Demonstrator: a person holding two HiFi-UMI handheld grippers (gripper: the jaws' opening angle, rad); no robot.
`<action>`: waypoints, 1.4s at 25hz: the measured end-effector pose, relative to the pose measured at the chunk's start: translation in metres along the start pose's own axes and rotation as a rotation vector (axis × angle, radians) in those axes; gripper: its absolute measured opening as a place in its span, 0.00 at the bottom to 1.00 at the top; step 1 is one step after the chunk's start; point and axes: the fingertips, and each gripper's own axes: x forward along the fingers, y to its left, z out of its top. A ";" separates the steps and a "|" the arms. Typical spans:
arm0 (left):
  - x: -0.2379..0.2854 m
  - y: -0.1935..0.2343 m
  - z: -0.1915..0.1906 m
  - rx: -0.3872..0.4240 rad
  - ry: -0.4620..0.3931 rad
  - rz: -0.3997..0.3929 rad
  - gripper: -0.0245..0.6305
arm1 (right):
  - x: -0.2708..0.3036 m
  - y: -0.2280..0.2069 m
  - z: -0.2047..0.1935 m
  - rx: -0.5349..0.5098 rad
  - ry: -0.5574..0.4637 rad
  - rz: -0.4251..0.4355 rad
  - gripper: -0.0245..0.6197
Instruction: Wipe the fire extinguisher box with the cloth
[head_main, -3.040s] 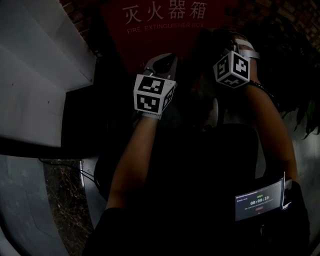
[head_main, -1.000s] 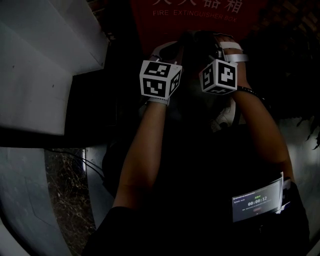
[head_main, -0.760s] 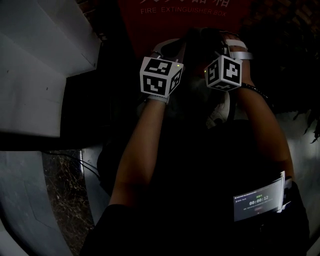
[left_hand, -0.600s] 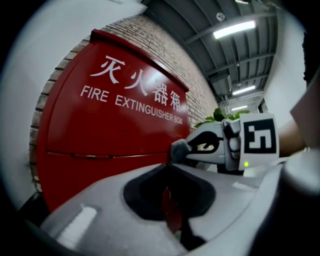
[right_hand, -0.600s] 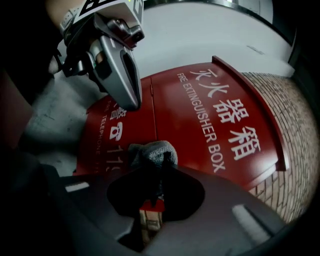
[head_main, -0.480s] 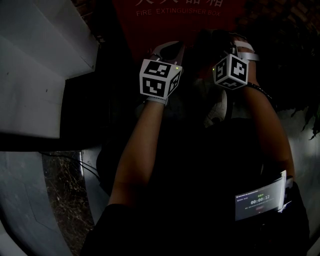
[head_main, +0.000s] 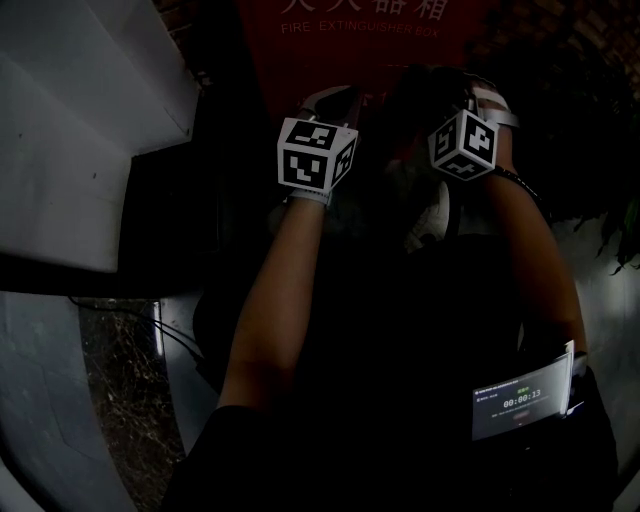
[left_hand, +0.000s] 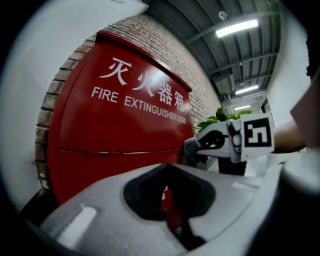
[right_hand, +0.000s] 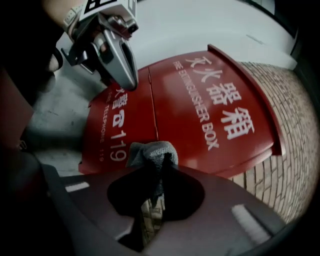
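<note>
red metal fire extinguisher box (left_hand: 125, 135) stands against the brick wall (left_hand: 55, 95), straight ahead of both tools. a grey cloth (right_hand: 152, 151) is bunched at the tip of the right gripper (right_hand: 160, 162), clamped between its jaws near the box front; whether it touches, i cannot tell. the left gripper (left_hand: 167, 172) is closed on nothing, just beside. only a small wad sticks out, so a hard press could pull the cloth loose or let bare tips scrape the paint.

Fire extinguisher box (left_hand: 120, 140) front bare, free to sweep across. Left gripper (right_hand: 125, 80) just beside right gripper (left_hand: 194, 148), crowding box's lower front. White wall (head_main: 70, 130) close on left; plant (left_hand: 220, 116) beside box on right.
</note>
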 end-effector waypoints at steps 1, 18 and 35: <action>-0.003 0.004 0.000 -0.006 -0.001 0.009 0.04 | -0.003 0.000 0.011 -0.007 -0.019 -0.002 0.09; -0.083 0.106 0.006 -0.016 0.034 0.267 0.04 | 0.016 0.044 0.205 -0.055 -0.298 0.077 0.09; -0.060 0.110 -0.011 -0.013 0.073 0.209 0.04 | 0.038 0.061 0.220 -0.054 -0.333 0.073 0.09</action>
